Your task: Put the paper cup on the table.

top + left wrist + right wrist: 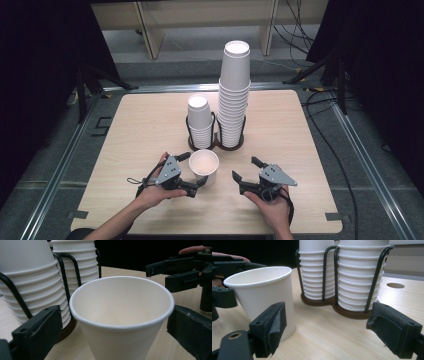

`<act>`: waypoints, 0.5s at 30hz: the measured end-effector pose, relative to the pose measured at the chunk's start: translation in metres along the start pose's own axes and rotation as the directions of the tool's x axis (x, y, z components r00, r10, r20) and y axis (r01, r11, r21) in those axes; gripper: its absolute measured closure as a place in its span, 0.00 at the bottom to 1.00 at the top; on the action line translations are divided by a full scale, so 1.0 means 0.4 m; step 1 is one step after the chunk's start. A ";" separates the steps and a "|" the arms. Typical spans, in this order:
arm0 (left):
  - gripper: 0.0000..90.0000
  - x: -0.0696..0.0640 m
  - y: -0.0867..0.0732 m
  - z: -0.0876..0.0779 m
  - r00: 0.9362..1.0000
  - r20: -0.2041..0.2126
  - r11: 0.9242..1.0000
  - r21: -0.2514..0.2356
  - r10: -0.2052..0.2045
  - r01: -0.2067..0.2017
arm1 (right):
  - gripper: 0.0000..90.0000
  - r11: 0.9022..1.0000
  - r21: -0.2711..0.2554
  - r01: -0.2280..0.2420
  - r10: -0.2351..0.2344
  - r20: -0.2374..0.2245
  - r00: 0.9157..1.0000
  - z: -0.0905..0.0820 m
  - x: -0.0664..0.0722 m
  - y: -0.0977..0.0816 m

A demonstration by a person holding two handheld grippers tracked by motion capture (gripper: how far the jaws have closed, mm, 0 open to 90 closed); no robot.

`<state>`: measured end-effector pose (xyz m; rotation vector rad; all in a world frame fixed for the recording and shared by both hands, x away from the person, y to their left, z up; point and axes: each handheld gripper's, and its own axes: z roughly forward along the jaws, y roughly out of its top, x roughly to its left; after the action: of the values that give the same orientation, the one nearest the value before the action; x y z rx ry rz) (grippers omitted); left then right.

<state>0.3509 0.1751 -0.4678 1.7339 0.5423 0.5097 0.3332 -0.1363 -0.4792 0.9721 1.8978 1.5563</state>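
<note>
Jaws of the left gripper [192, 172] stand spread on either side of a single white paper cup [204, 166] in the high view, low and centre in the frame; whether the pads still touch its wall is hard to tell from here. Right gripper [245, 171], lower right of centre, also has its jaws spread, with nothing between them and bare counter [140, 125] around it. Behind the cup a dark wire cup holder [216, 140] carries two stacks of upturned paper cups: a short stack [199, 120] and a tall stack [234, 95]. Both forearms are cut off by the bottom edge.

From the left gripper view, the cup [122, 315] is upright and empty, its base cut off at the bottom edge. A black jaw stands at each lower corner, both clear of the cup's wall. The short stack [32, 282] fills the upper left, its top cut off; the right gripper [180, 272] shows at upper right.

From the right gripper view, the cup [265, 297] stands left of centre on the counter, outside the spread jaws, partly hidden by the nearer one. Both stacks sit in the holder [347, 311] at upper centre, their tops cut off. Open counter lies to the right.
</note>
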 end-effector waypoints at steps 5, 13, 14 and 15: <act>0.00 0.037 0.009 -0.048 0.981 -0.086 0.985 0.005 0.172 -0.173 | 0.16 1.000 -0.018 -0.024 0.024 -0.014 1.000 0.003 0.000 -0.003; 0.00 0.077 -0.023 -0.126 0.989 -0.067 0.992 0.011 0.128 -0.128 | 0.16 0.999 -0.026 -0.032 0.032 -0.011 0.999 0.000 -0.007 -0.005; 0.00 0.105 -0.027 -0.145 0.991 0.009 0.991 0.001 0.136 -0.136 | 0.16 0.999 -0.034 -0.023 0.023 0.009 1.000 0.001 -0.008 -0.004; 0.00 0.116 -0.030 -0.158 0.992 -0.017 0.992 0.000 0.128 -0.128 | 0.16 0.999 -0.035 -0.024 0.025 0.008 1.000 0.001 -0.008 -0.004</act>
<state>0.3489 0.2543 -0.4636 1.7721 0.4443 0.6156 0.3351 -0.1388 -0.4812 0.9887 1.8535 1.5917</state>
